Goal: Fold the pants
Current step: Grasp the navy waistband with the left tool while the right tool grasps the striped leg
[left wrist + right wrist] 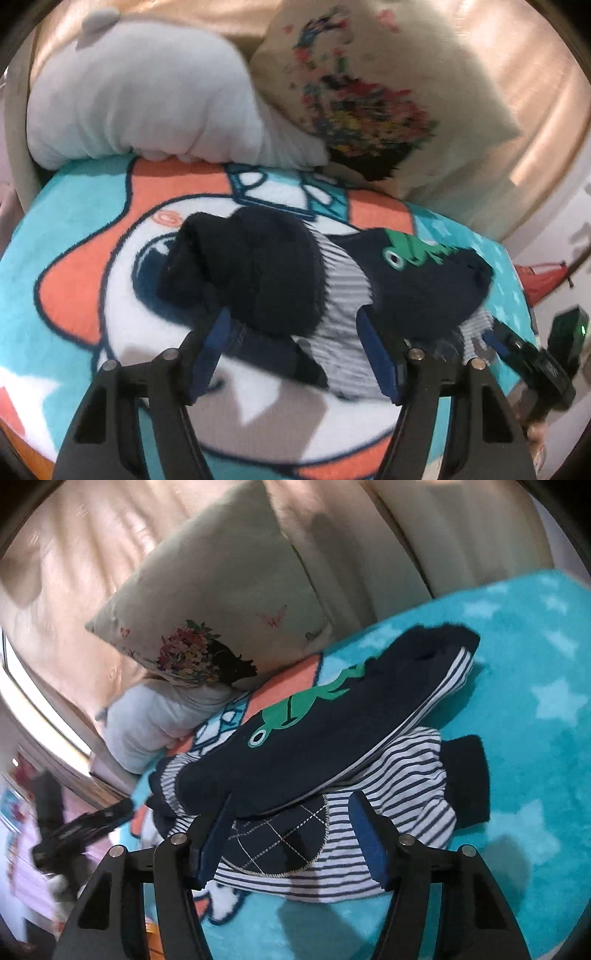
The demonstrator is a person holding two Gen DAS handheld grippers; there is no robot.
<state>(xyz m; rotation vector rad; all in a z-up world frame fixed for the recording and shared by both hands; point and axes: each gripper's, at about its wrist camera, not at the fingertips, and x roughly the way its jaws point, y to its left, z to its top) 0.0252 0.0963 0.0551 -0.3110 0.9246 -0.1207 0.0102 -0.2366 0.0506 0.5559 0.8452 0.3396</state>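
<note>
The pants (314,746) – navy with a green frog print and striped lining – are seen bunched on the turquoise blanket (535,701), directly ahead of both tongs. In the right wrist view their long axis is seen to run from lower left to upper right, across the right gripper (291,834). Its 2 jaws are parted, straddling the striped hem without visibly pressing it. The left gripper (295,350) is likewise parted over the crumpled navy end. Neither is judged nearer; a grasp at each end seems called for.
</note>
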